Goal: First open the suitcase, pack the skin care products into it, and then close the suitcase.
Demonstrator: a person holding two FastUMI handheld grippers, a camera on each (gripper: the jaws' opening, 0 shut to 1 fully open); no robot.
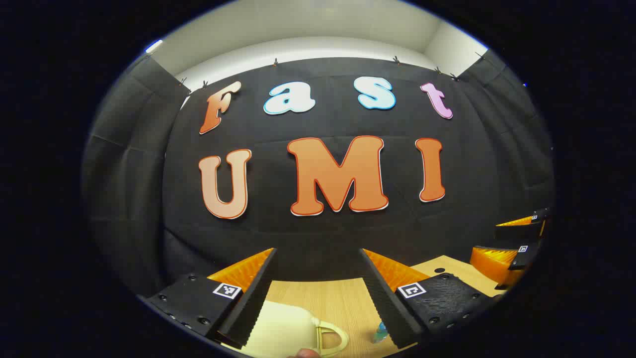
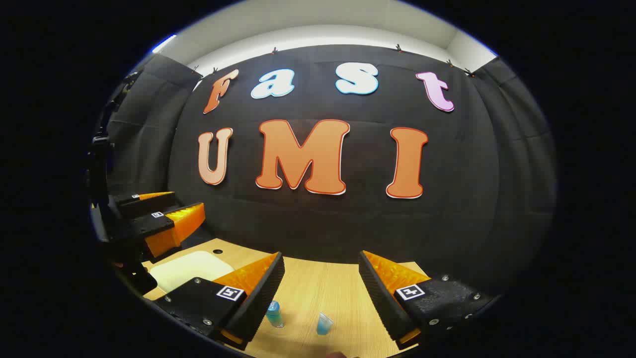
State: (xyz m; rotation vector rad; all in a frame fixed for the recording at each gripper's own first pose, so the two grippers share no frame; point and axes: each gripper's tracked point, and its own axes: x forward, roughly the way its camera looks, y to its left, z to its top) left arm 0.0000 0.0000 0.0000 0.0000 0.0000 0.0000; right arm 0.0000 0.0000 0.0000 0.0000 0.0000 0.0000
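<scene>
A cream suitcase (image 1: 278, 328) lies shut on the wooden table (image 1: 343, 298), its handle (image 1: 332, 338) pointing right. My left gripper (image 1: 318, 253) hangs open above it, the case just under its left finger. A small blue bottle (image 1: 380, 332) stands by its right finger. In the right gripper view, two small blue skin care bottles (image 2: 274, 313) (image 2: 324, 323) stand on the table below my open right gripper (image 2: 322, 256), with nothing between its fingers. The suitcase (image 2: 191, 268) lies to their left, under the left gripper (image 2: 174, 206).
The booth's black cloth wall (image 1: 318, 233) closes off the back of the table. The right gripper (image 1: 502, 241) hovers over the table's right part in the left gripper view. A small round hole (image 2: 217, 251) marks the tabletop behind the suitcase.
</scene>
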